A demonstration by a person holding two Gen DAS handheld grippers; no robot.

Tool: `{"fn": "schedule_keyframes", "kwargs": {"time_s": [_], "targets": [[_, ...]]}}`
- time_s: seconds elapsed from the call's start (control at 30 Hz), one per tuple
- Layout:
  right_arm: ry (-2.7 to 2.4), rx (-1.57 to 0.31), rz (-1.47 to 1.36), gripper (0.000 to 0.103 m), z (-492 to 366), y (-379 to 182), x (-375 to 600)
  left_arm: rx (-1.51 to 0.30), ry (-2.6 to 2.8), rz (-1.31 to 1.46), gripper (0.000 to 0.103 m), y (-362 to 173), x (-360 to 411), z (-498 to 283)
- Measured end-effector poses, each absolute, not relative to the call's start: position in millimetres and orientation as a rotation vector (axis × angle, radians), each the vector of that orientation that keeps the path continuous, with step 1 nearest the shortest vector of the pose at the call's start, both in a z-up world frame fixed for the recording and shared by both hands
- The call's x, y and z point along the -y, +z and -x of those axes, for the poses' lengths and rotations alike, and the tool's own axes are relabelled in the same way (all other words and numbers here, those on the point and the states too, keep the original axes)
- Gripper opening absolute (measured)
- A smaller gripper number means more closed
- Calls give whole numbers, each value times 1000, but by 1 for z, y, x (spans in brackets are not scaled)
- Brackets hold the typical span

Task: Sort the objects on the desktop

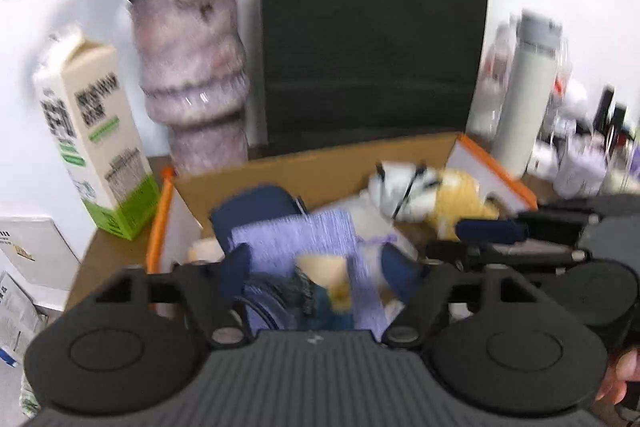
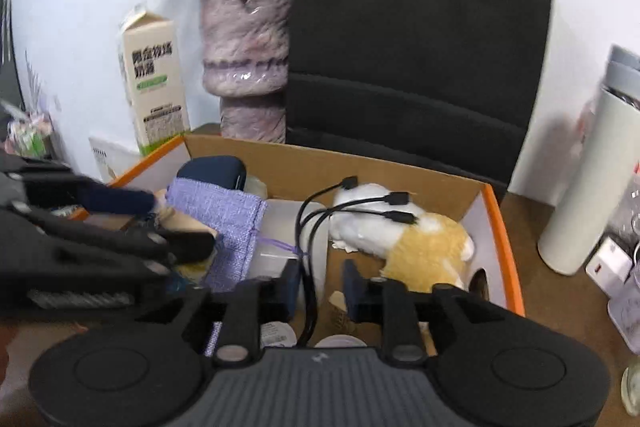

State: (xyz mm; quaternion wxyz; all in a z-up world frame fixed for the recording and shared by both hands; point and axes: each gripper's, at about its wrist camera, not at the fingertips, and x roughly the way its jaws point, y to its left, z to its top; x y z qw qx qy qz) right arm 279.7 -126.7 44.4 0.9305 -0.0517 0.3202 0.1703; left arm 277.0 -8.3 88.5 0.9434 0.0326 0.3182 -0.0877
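Note:
An open cardboard box (image 1: 320, 163) with orange-edged flaps (image 2: 502, 227) holds a lilac cloth pouch (image 1: 304, 239) (image 2: 224, 215), a dark blue case (image 1: 256, 203) (image 2: 216, 169), a white and yellow plush toy (image 1: 436, 195) (image 2: 420, 243) and small pots. My left gripper (image 1: 320, 273) hangs open over the pouch, fingers either side of it. My right gripper (image 2: 320, 287) is shut narrowly on a black multi-head cable (image 2: 308, 227), whose plugs (image 2: 394, 199) lie over the plush.
Behind the box stand a black paper bag (image 1: 372, 39) (image 2: 416, 35), a mottled pink vase with flowers (image 1: 192, 75) (image 2: 246, 55) and a milk carton (image 1: 88, 135) (image 2: 154, 83). A white flask (image 1: 528, 87) (image 2: 584, 179) and small bottles stand to the right.

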Motion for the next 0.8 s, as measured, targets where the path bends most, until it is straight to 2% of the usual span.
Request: {"fn": "schedule_keyframes", "kwargs": {"time_s": [0.03,0.07,0.17,0.2,0.33,0.57,0.8], "targets": [[342,-651,95,31,-277,48,131,-646,-177,-52,81,95,6,-277],[332,-645,89,39,-274,53,134,-648,-168,-35,86,101,3,-276],[302,-619,86,52,-263,71,142,-687,-75,-17,103,114,-2,-276],[291,-616,91,54,-261,76,143,-694,-28,-29,103,117,-4,-274],[214,-608,127,86,-243,93,146,-715,49,-77,103,121,-11,-261],[95,-645,69,88,-203,108,171,-735,51,-32,103,121,-25,-215],[147,-638,-3,91,-148,94,175,-684,-9,26,103,100,-17,-152]]}}
